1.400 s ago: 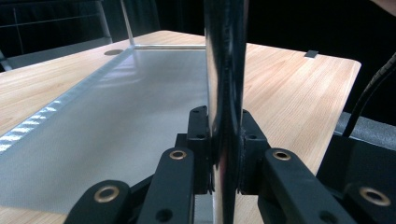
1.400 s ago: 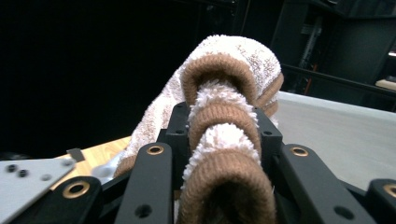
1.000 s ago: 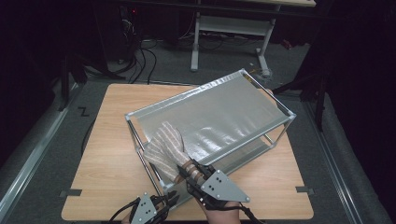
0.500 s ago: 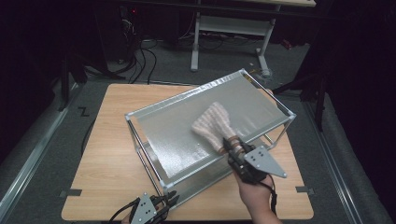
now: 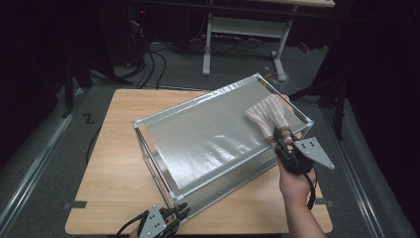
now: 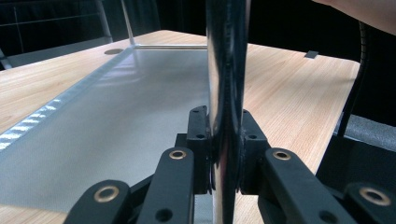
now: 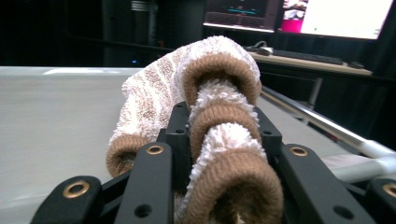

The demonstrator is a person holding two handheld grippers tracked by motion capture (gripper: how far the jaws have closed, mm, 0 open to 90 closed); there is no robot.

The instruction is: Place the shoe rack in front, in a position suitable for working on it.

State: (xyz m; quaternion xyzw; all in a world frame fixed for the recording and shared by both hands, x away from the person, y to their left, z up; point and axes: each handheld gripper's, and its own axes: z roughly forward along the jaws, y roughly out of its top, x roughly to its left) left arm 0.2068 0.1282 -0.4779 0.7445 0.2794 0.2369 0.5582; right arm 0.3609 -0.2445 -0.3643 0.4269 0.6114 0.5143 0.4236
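Hand-held gripper, right [image 5: 284, 140], clenched on one rolled towel [image 5: 268, 115] resting on the frosted panel [image 5: 208, 136].
One metal frame [image 5: 148, 157] on the desk [image 5: 114, 163] is clamped at its near corner post by the left hand-held gripper [image 5: 179, 212], partly cut off below; towel loops are resolved in the right gripper view.
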